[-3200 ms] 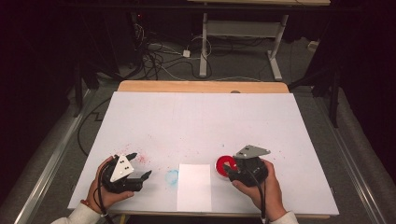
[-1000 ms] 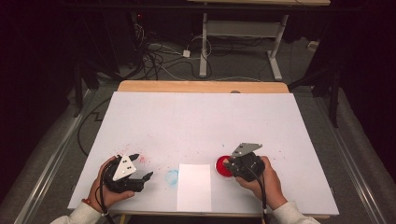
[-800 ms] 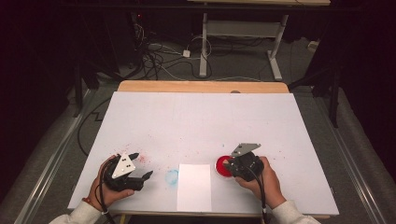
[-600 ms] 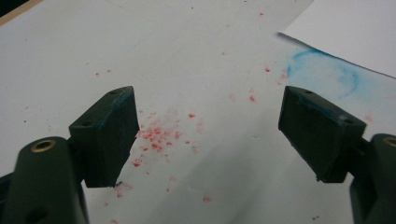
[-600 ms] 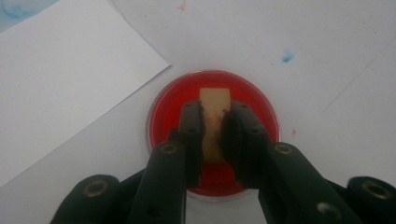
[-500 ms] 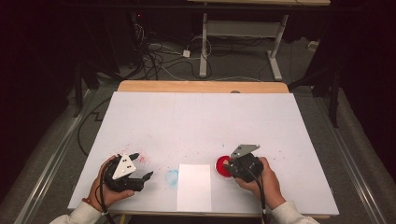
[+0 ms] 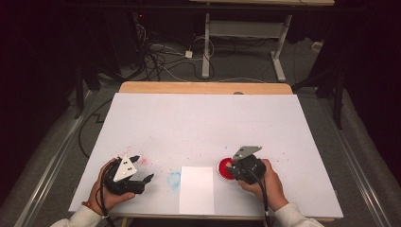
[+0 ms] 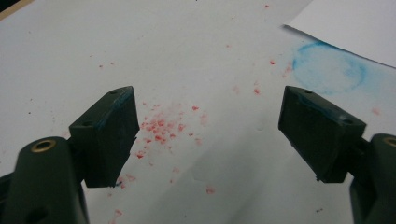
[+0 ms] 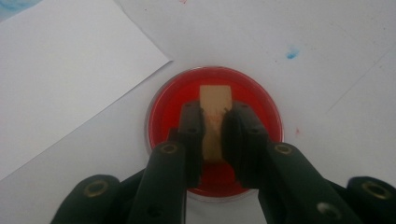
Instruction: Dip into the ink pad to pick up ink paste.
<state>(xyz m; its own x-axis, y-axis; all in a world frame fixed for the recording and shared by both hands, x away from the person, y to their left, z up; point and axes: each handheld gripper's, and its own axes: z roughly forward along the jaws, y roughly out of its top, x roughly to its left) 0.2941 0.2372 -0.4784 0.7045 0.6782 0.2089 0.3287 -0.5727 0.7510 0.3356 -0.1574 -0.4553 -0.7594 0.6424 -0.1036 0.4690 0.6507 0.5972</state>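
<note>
White matte table in the high view carries a rectangular paper sheet between both hands; left gripper gapes wide over red flecks; right gripper clamps a tan block above the round red dish.

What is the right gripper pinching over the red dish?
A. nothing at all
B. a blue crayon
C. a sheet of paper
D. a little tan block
D: in the right gripper view, the right gripper has its jaws shut on a little tan block above the red dish.
</note>
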